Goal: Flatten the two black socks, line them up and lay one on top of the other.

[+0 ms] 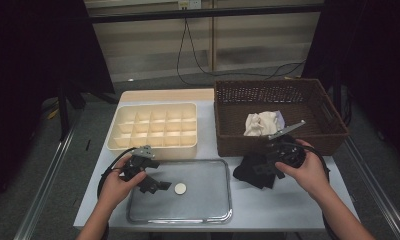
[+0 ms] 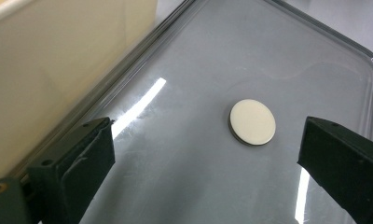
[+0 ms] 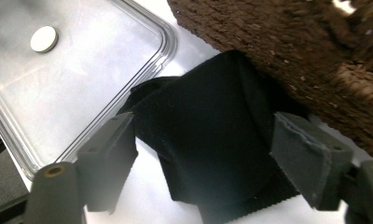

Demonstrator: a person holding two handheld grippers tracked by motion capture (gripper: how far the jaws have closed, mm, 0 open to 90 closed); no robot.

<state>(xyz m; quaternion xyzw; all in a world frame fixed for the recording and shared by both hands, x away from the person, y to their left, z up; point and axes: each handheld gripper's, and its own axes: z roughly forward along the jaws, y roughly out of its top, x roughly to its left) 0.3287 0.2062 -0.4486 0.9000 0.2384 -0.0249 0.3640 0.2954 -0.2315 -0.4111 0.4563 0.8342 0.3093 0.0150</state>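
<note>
Black cloth, lower centre of frame: soft, light, limp; best pinched at bunched middle; right hand-held gripper wide apart astride it, holding nothing.

- No text, label, brand, number or sign can be read on anything in the high view or in either gripper view.

The near part of the black cloth is covered by the right gripper in the high view. In the right gripper view the wicker basket is blurred and cut off by the top and right edges. The clear tray is cut off at the bottom edge in the left gripper view. The pale bundle inside the basket cannot be identified.
</note>
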